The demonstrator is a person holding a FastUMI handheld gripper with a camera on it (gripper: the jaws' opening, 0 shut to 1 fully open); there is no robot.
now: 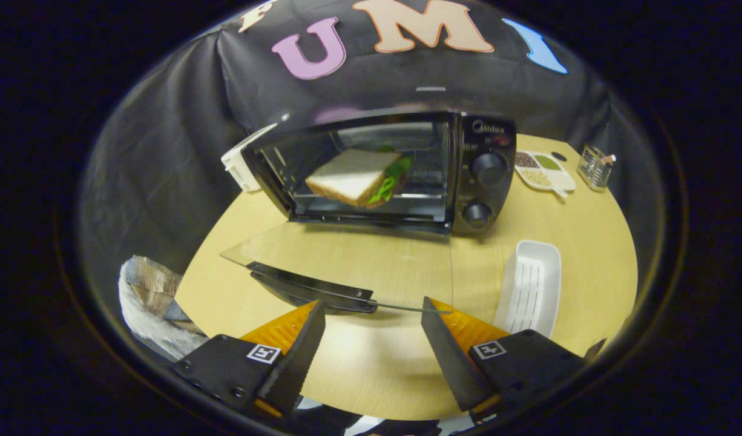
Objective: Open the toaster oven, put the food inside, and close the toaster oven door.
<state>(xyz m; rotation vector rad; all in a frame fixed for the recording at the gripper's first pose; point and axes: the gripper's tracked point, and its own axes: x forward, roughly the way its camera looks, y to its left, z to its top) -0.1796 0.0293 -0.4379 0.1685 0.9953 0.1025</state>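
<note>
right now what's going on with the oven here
A person is working a handheld gripper at a toaster oven on a wooden table. The oven's glass door is folded down flat, and a sandwich already sits on the rack inside. The gripper is open, its fingers just short of the door's handle and holding nothing. Only closing the door is left. A white tray lies empty beside the door.
</note>
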